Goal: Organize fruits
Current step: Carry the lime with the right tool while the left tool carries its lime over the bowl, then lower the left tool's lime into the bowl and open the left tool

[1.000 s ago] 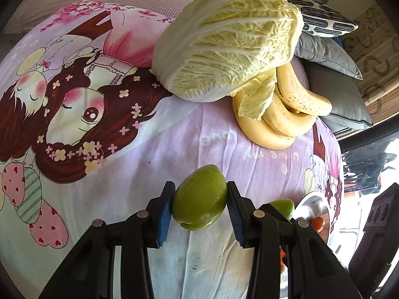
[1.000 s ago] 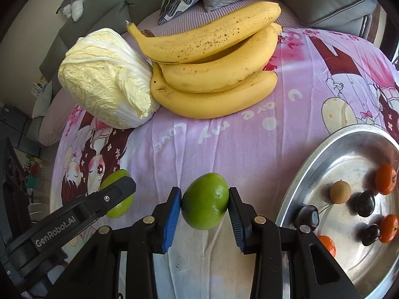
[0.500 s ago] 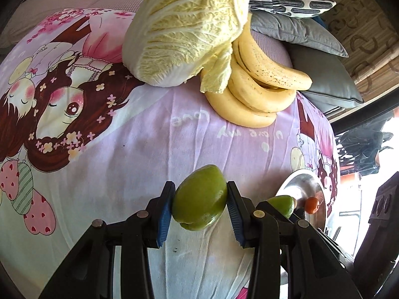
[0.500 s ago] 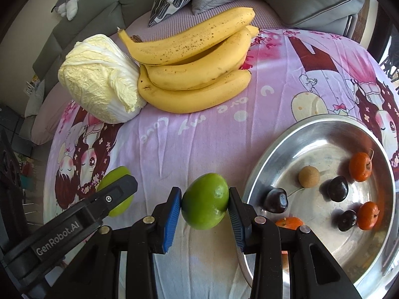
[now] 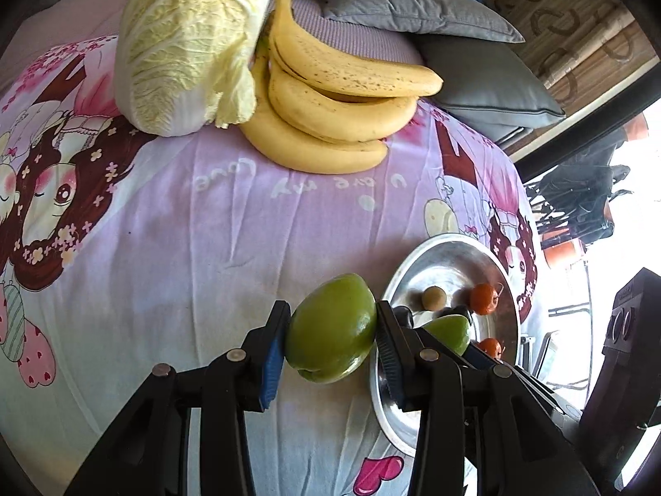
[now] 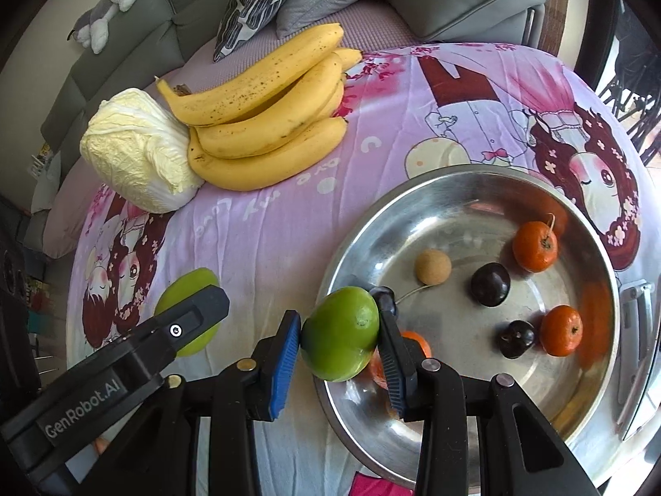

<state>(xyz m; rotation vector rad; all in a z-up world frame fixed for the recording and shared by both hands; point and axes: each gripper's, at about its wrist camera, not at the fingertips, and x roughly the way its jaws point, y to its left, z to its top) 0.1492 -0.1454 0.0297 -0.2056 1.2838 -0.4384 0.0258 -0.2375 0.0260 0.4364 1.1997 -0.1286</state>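
Fruit is on its way to the bowl in both my tongs. From the left wrist, my left gripper (image 5: 332,337) is pinching a green fruit (image 5: 331,327), its blue pads pressed to either side and the fruit lifted off the pink cartoon sheet (image 5: 206,248). A second ago this view showed mostly sheet, with only a sliver of the steel bowl (image 5: 446,248) at the right edge; now the bowl's near rim sits just beside my right-hand finger, and the cabbage (image 5: 186,41) and bananas (image 5: 338,103) at the far edge of the sheet have slid leftward and up. I can also see the second green fruit (image 5: 450,328) in my other tongs, between me and the bowl. From the right wrist, my right gripper (image 6: 339,335) is clamped on its green fruit (image 6: 339,332). Earlier that fruit hung over bare sheet with the bowl (image 6: 413,190) off to the right; now it hangs over the bowl's near left rim, above the oranges (image 6: 535,246), the dark fruits (image 6: 490,284) and the small tan fruit (image 6: 433,266) already inside. My left gripper (image 6: 181,310) trails at the lower left with its fruit over the sheet. I judge the right fruit is close to a drop, needing only a little more travel inward, and the left one comes after.
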